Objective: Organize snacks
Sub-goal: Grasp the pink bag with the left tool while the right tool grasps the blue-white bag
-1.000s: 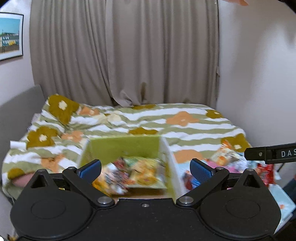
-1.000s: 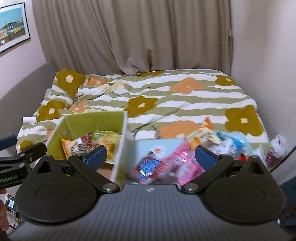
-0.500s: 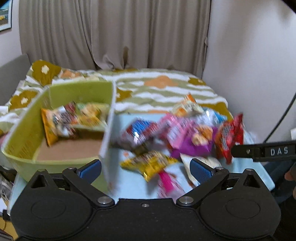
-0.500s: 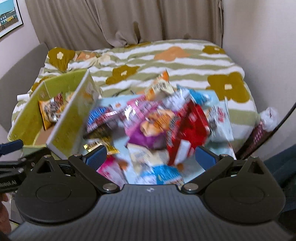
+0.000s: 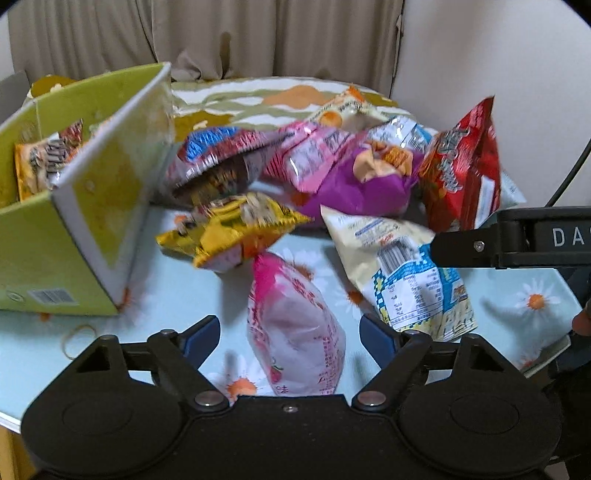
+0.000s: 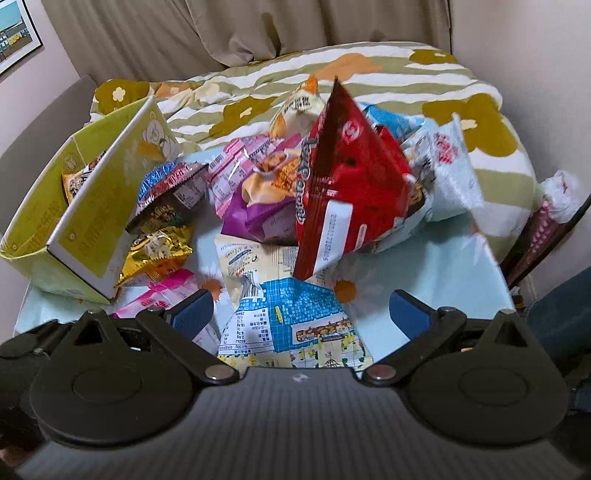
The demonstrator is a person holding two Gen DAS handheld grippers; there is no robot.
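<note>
1. While both grippers hang over the table [image 5: 177,295], a heap of snack bags lies spread across its pale blue daisy-print cloth.
2. The left gripper [image 5: 290,332] has its jaws closing around the pink bag [image 5: 295,325], which lies flat between the blue pads; the pads stand off its sides, not pressing.
3. The right gripper [image 6: 301,314] is spread wide over the cream and blue bag [image 6: 291,310], which lies flat between its fingers, untouched as far as I can see.
4. The green box [image 5: 40,251] sits on the left side of the table, open on top, with an orange packet [image 5: 37,162] standing inside it.
5. A yellow bag [image 5: 232,229] lies just beside the box's near corner, ahead of the pink bag.
6. Behind it a dark cup with a blue and red lid [image 5: 214,162] leans tipped against the box wall.
7. A purple bag [image 5: 362,181] fills the middle of the heap, and a red bag [image 6: 340,192] stands up tall against it on the right.
8. A rubber band [image 5: 75,339] lies loose on the cloth below the box.
9. Behind the table a flowered bedspread [image 6: 461,107] runs back to beige curtains [image 5: 221,33].
</note>
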